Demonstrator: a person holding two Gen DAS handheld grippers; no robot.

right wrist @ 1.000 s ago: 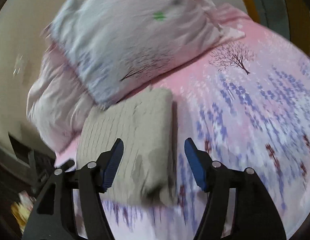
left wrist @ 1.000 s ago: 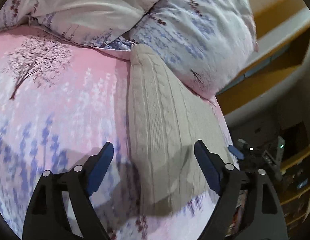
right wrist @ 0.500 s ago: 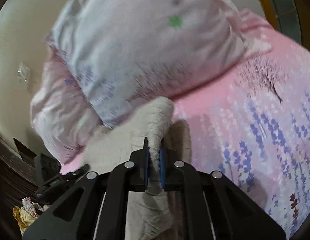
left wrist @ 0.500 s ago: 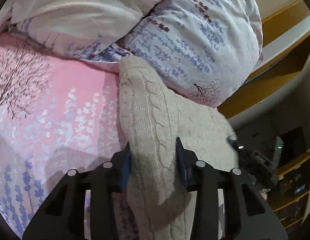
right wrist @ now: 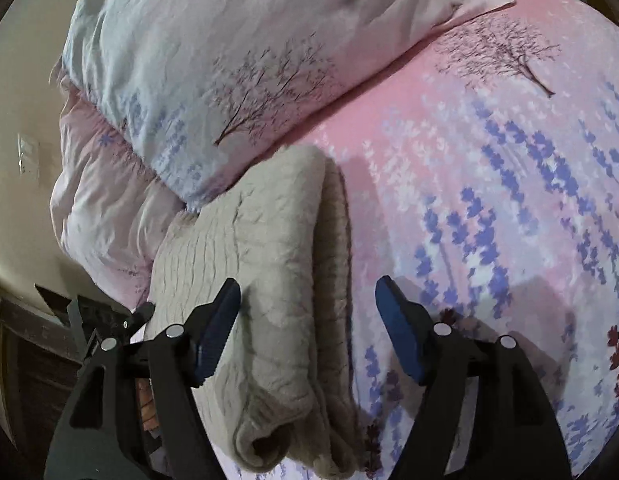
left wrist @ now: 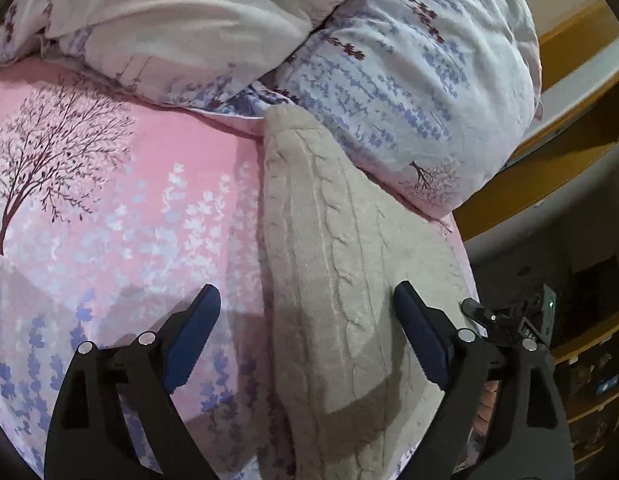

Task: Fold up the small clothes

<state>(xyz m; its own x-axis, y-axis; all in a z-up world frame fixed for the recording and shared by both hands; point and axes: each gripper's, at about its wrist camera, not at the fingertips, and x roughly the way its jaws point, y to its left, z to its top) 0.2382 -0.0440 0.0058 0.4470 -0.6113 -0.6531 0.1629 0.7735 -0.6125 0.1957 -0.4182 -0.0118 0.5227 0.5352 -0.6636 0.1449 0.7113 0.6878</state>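
Folded beige sweater on the pink bedsheet, both grippers released above it.
Left wrist view: the left gripper tilts downward, jaws just opened wide, straddling the sweater at lower centre without touching. Right wrist view: the right gripper also tilts down, jaws just reopened, sweater at lower left, pillow above.

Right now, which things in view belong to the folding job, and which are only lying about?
Belong to the job:
- folded beige knit sweater, lying on the bedsheet
- left gripper, jaws just opened, not pressing the sweater
- right gripper, jaws just opened, same

Just lying about:
- flowered pillow
- pink flowered bedsheet
- bunched duvet
- wooden shelf
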